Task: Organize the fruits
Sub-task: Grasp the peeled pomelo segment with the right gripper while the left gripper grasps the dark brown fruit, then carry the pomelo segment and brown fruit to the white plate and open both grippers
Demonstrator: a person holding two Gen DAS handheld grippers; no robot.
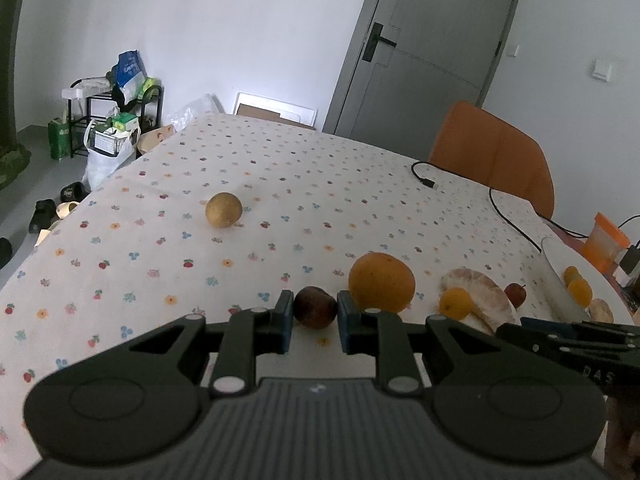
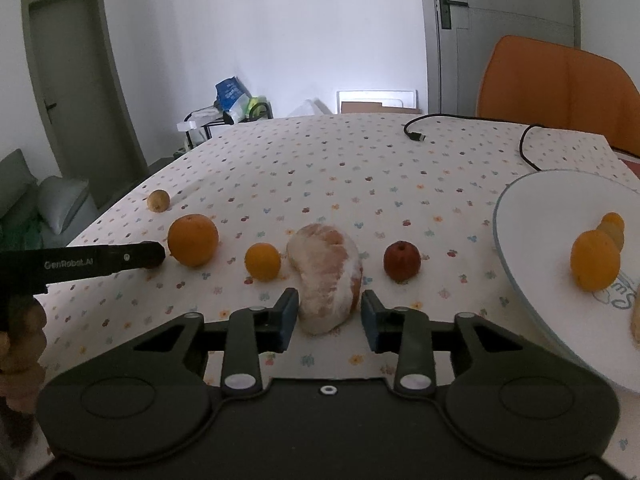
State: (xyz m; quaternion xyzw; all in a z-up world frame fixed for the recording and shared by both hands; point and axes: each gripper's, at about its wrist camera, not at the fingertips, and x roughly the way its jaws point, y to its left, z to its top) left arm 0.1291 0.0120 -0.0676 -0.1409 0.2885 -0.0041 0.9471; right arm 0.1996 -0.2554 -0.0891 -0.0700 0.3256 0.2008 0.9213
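My left gripper (image 1: 315, 303) is shut on a dark brown fruit (image 1: 315, 314) low over the floral tablecloth. In the right wrist view, my left gripper (image 2: 158, 257) is a black bar that hides that fruit. My right gripper (image 2: 330, 300) is shut on a peeled pomelo (image 2: 328, 268) that rests on the cloth. A big orange (image 2: 193, 240), a small orange (image 2: 262, 262) and a red fruit (image 2: 402, 261) lie in a row beside the pomelo. A yellow-brown fruit (image 1: 224, 210) sits alone further out. The white plate (image 2: 532, 208) on the right holds small oranges (image 2: 595, 260).
A black cable (image 2: 528, 148) trails over the far right of the table. An orange chair (image 2: 556, 88) stands behind it, and an orange container (image 1: 604, 242) beyond the plate. A person's hand (image 2: 20, 332) holds the left gripper. Bags and a rack (image 1: 116, 112) stand on the floor.
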